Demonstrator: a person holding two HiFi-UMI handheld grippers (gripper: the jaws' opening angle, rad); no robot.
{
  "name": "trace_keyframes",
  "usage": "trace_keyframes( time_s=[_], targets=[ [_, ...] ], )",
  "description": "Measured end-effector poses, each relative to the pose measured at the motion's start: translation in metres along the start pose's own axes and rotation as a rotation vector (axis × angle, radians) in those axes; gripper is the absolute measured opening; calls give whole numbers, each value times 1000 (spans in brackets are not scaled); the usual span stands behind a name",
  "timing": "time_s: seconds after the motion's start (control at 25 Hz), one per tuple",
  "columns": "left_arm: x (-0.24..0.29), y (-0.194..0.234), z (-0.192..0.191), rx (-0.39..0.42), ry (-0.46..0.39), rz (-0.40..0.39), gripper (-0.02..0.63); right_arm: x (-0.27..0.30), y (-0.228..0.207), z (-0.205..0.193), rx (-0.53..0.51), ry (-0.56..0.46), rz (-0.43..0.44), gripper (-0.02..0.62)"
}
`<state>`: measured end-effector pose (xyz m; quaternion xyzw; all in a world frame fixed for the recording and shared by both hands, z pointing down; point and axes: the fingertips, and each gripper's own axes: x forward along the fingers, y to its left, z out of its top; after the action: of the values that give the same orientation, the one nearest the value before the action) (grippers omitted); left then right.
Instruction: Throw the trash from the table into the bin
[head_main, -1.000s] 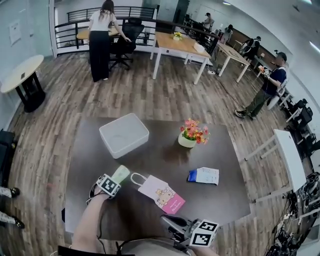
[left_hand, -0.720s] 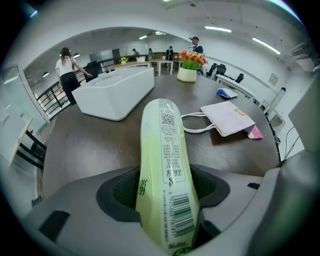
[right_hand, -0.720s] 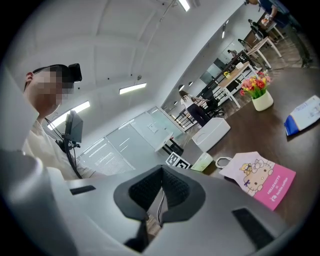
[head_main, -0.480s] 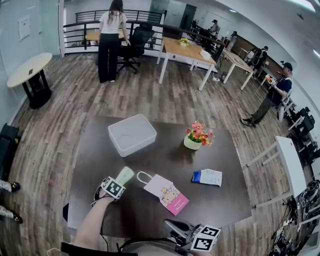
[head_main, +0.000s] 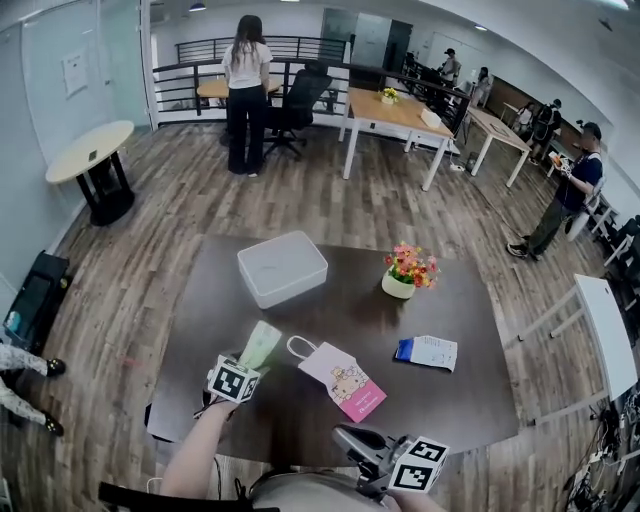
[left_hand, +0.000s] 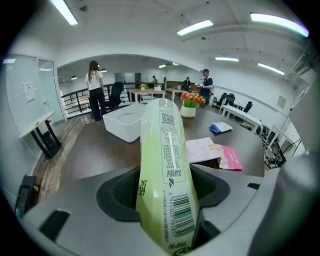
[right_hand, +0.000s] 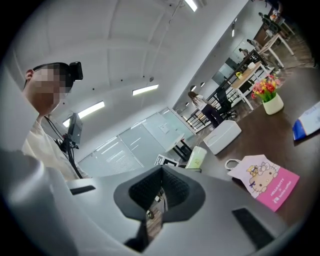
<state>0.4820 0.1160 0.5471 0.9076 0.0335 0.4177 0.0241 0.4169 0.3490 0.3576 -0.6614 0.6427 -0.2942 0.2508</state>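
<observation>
The left hand-held gripper (head_main: 250, 362) is clamped on one pale green snack packet (head_main: 261, 344), held above the counter (head_main: 200, 330) near its 7 o'clock edge. The step in hand looks like the carry. The next move calls for bringing the packet over the one white bin (head_main: 290, 293) at 12 o'clock and letting go. The right hand-held gripper (head_main: 342, 435) is closed on nothing. Also on the counter are one pink gift bag (head_main: 345, 380), one blue-and-white packet (head_main: 430, 352) and one flower pot (head_main: 400, 285).
</observation>
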Motion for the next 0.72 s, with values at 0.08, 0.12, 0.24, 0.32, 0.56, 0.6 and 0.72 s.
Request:
trace_keyframes(
  time_s=[0.08, 0.12, 0.24, 0.32, 0.56, 0.6, 0.72],
  targets=[
    [-13, -20, 6, -41, -49, -1, 290, -19, -2, 1, 19, -30, 5, 9],
    [-18, -29, 9, -63, -71, 0, 290, -29, -4, 1, 39, -50, 5, 9],
    [-33, -59, 10, -114, -115, 6, 290, -61, -11, 0, 92, -89, 6, 9],
    [-43, -81, 12, -121, -133, 9, 290, -81, -12, -3, 111, -94, 14, 9],
    [-66, -138, 13, -84, -166, 38, 290, -118, -15, -26, 176, -72, 77, 9],
    [-71, -144, 11, -88, -171, 42, 290, -119, -16, -30, 175, -54, 91, 9],
    [-87, -152, 3, -95, -173, 60, 290, -117, -13, -37, 182, -18, 131, 9]
  ],
)
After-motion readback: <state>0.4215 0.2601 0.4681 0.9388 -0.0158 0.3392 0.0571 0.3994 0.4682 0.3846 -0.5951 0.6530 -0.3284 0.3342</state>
